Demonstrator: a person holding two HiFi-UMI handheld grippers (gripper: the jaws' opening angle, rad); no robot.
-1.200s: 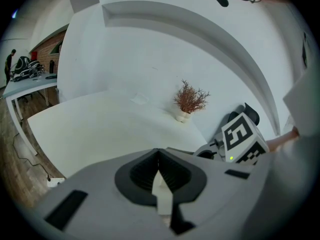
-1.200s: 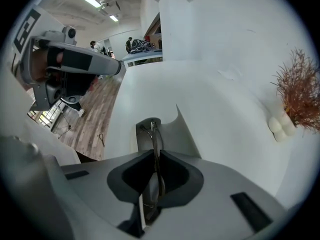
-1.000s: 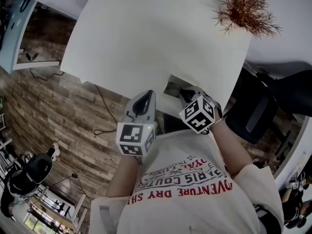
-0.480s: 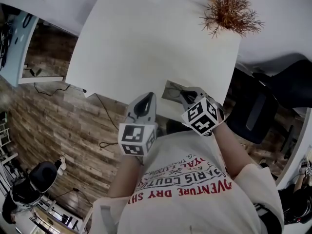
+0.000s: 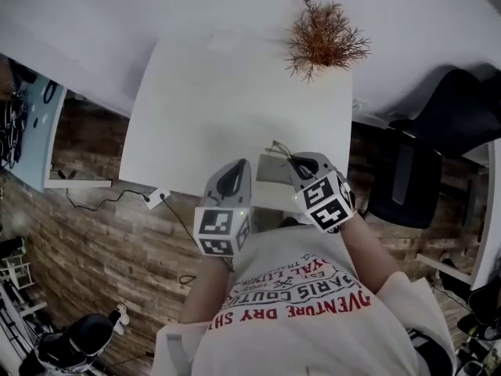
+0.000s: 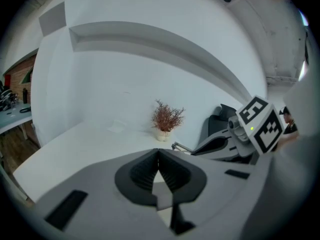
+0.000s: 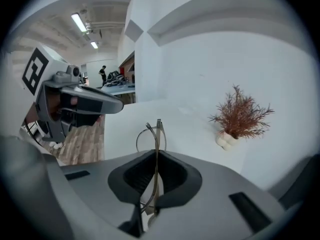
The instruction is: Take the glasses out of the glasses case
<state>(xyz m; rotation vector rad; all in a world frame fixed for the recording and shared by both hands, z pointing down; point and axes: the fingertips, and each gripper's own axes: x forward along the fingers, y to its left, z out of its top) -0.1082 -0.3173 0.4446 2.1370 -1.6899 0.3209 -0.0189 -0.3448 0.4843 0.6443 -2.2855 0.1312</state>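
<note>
Both pairs are closed: the right gripper (image 7: 156, 154) pinches thin wire-framed glasses (image 7: 155, 130) between its fingers, above the white counter's (image 5: 227, 108) near edge, while the left gripper's (image 6: 158, 158) fingers meet on nothing, just beside it

Head view looks steeply down — both gripper views skim the table (image 5: 235, 108), all sharing the plant (image 5: 325, 37).
</note>
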